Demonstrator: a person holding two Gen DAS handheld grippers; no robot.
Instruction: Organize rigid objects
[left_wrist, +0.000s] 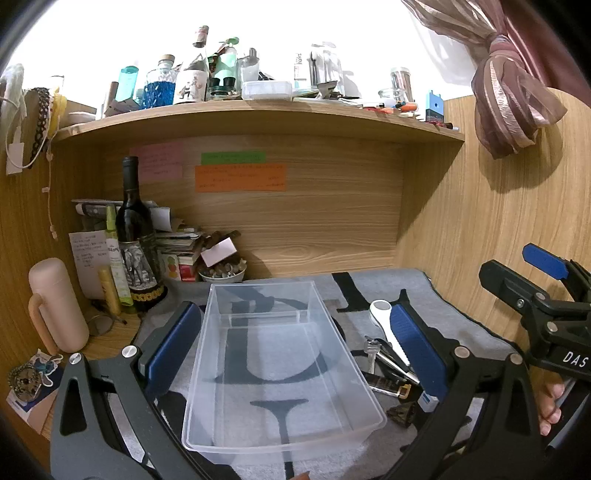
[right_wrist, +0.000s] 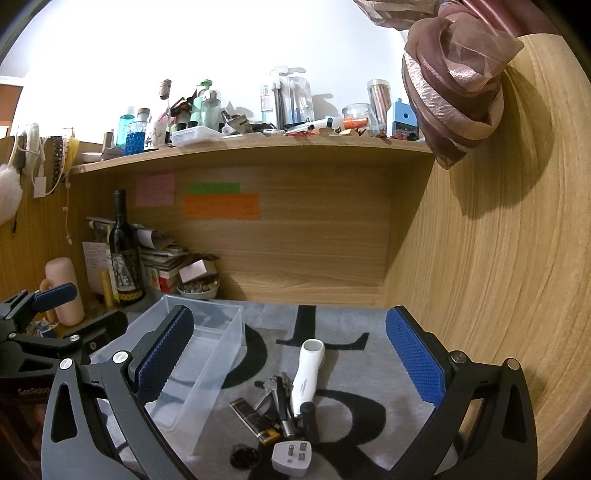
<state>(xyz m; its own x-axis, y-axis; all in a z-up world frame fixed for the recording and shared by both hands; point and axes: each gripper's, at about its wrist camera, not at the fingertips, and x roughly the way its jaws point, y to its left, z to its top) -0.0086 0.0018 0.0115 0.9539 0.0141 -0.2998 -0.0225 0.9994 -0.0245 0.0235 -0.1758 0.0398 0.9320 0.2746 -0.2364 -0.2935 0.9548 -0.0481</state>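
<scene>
Left wrist view: the left gripper (left_wrist: 291, 343) is spread wide, straddling the empty clear plastic bin (left_wrist: 275, 369) on the grey mat (left_wrist: 391, 284); nothing is held. The right gripper (left_wrist: 517, 273) enters at right, marked "DAS".

Right wrist view: the right gripper (right_wrist: 291, 358) is also wide apart and empty, hovering over the pile just right of the bin: white handheld device (right_wrist: 308, 373), keys (right_wrist: 275, 391), lighter (right_wrist: 255, 417), UK plug adapter (right_wrist: 291, 458).

Risk: the pile items touch and overlap, so a pinch may drag neighbours. The light bin may slide if nudged.

Legible text: "GenRobot" on the left unit; the sticky notes (right_wrist: 221, 206) are unreadable.
</scene>
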